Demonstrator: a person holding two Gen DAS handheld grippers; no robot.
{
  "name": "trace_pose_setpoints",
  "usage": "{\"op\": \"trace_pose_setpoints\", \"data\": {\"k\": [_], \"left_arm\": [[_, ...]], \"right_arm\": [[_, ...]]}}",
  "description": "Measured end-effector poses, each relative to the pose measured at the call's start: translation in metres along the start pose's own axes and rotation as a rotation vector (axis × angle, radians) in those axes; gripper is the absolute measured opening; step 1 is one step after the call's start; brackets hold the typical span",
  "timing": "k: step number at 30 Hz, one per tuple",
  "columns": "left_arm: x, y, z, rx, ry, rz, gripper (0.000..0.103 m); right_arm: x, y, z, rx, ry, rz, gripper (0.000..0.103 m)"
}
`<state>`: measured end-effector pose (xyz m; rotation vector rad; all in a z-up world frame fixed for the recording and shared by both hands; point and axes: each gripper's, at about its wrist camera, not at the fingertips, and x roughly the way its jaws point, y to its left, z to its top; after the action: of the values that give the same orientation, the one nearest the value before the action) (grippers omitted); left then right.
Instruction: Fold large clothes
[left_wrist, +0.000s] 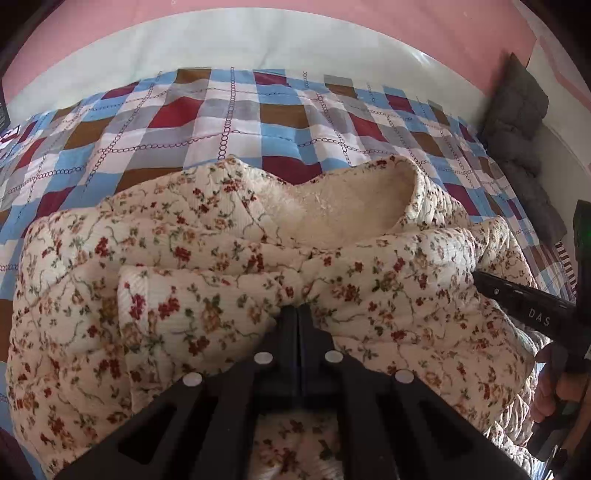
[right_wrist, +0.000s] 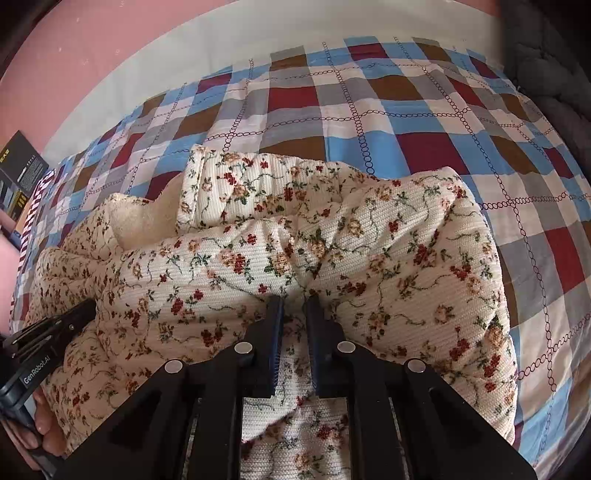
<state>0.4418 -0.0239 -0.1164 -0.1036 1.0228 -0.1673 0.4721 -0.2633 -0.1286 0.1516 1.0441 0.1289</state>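
A cream floral padded jacket (left_wrist: 221, 266) with a fleecy cream lining (left_wrist: 347, 206) lies bunched on a checked bedspread (left_wrist: 207, 122). My left gripper (left_wrist: 297, 308) is shut on a pinched fold of the floral jacket near its middle. In the right wrist view the same jacket (right_wrist: 388, 258) fills the foreground, one sleeve (right_wrist: 236, 188) folded across its top. My right gripper (right_wrist: 294, 301) is shut on a ridge of the jacket's cloth, which shows between its jaws. Each gripper appears at the edge of the other's view: the right gripper (left_wrist: 480, 278), the left gripper (right_wrist: 86, 306).
The checked bedspread (right_wrist: 406, 110) stretches beyond the jacket to a white bed edge (left_wrist: 258, 40) and a pink wall (right_wrist: 74, 44). A dark grey quilted cushion (left_wrist: 517, 107) lies at the right. A dark box (right_wrist: 24, 166) stands at the left. A person's hand (left_wrist: 550, 387) holds the right gripper's handle.
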Motion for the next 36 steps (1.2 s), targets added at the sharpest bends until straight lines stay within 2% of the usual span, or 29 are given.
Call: {"op": "trace_pose_setpoints", "data": {"k": [3, 7, 11, 14, 17, 23, 26, 28, 31, 33, 35, 36], "left_arm": [[-0.016, -0.001, 0.004, -0.001, -0.002, -0.009, 0.004], [-0.060, 0.003, -0.009, 0.025, -0.070, -0.022, 0.004], [-0.087, 0.020, -0.037, 0.036, -0.125, -0.002, 0.004], [-0.070, 0.033, -0.049, 0.021, -0.067, 0.029, 0.004], [-0.053, 0.041, -0.052, -0.013, -0.044, 0.024, 0.004], [-0.036, 0.045, -0.050, -0.023, -0.040, 0.026, 0.004], [-0.043, 0.042, -0.050, -0.018, -0.028, 0.039, 0.004], [-0.062, 0.042, -0.048, -0.028, -0.032, 0.037, 0.004], [-0.100, 0.047, -0.054, -0.020, -0.106, 0.004, 0.004], [-0.114, 0.054, -0.060, -0.010, -0.134, 0.021, 0.004], [-0.108, 0.065, -0.065, -0.016, -0.111, 0.059, 0.004], [-0.097, 0.073, -0.067, -0.034, -0.073, 0.080, 0.004]], "right_arm": [[-0.025, -0.003, -0.005, 0.011, -0.052, 0.017, 0.015], [-0.073, -0.012, -0.027, 0.029, -0.148, 0.037, 0.038], [-0.097, -0.020, -0.053, -0.018, -0.182, 0.017, 0.041], [-0.088, -0.029, -0.065, -0.027, -0.150, -0.027, 0.044], [-0.064, -0.039, -0.071, -0.001, -0.086, -0.027, 0.044], [-0.042, -0.032, -0.072, -0.046, -0.070, -0.075, 0.044], [-0.042, -0.033, -0.069, -0.039, -0.047, -0.078, 0.044], [-0.057, -0.027, -0.067, -0.037, -0.051, -0.107, 0.044], [-0.093, -0.013, -0.070, -0.048, -0.129, -0.043, 0.045], [-0.102, -0.002, -0.073, -0.060, -0.147, -0.007, 0.045], [-0.098, 0.011, -0.076, -0.087, -0.141, 0.012, 0.045], [-0.091, 0.016, -0.077, -0.101, -0.130, 0.011, 0.045]]}}
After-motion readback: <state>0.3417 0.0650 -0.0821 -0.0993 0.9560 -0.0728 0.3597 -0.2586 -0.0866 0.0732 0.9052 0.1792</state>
